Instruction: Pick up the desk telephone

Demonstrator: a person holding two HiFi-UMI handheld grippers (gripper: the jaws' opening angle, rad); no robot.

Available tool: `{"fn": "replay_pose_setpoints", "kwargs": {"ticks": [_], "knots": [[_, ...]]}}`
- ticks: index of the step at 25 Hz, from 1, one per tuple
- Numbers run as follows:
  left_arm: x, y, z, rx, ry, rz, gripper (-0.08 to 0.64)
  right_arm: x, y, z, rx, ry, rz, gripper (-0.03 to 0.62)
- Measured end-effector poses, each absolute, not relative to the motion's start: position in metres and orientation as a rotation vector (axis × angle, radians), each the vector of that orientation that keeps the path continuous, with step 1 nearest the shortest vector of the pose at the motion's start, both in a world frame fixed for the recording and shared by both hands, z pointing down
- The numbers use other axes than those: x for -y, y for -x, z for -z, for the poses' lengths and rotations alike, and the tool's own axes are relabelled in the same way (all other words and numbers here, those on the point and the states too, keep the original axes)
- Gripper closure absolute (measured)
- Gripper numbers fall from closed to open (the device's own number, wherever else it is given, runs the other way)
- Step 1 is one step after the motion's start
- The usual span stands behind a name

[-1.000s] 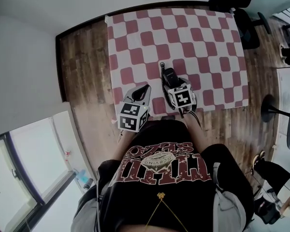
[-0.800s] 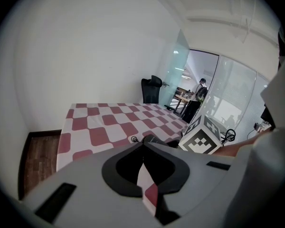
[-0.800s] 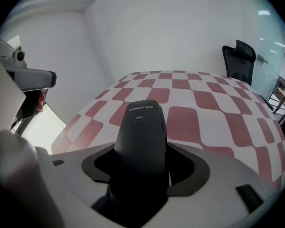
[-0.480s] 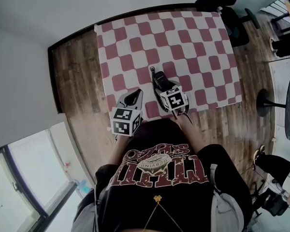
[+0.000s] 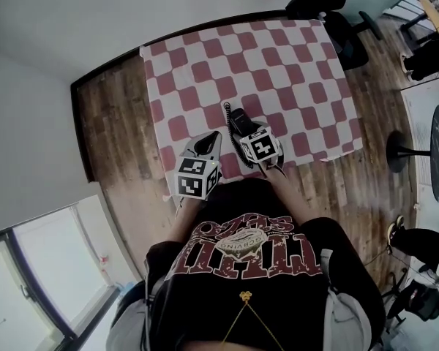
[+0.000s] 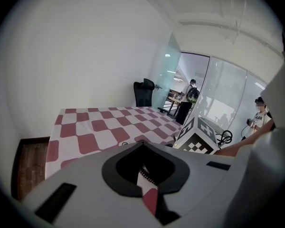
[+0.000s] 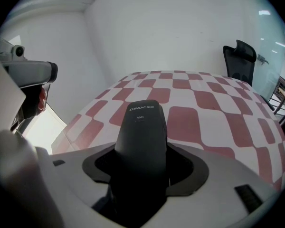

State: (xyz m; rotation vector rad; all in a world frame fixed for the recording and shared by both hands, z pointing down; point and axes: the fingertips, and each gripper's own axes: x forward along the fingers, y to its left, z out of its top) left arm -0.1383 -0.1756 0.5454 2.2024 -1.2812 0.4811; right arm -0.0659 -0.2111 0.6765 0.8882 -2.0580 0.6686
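Gripping the desk telephone (image 7: 141, 127) by its black body, my right gripper (image 5: 247, 131) is clenched on it, just inside the near edge of the checkered table (image 5: 205, 72). My left gripper (image 6: 141, 145) hangs beside it, jaws together (holding nothing). Open cloth stretches ahead to the far edge.

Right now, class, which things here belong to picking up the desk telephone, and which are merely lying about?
Job in hand: desk telephone; right gripper, shut on it; checked table.
Lying about: left gripper, shut and empty; black office chair; people in the background.
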Motion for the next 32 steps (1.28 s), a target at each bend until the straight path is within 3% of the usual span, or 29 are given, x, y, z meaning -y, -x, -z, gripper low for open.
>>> {"fn": "replay_pose_setpoints", "kwargs": {"ticks": [32], "knots": [[0.171,0.123,-0.547,1.203,-2.275,-0.538,0.552,0.199,0.052,-0.660,2.039,-0.928,-0.720,0.304]]}}
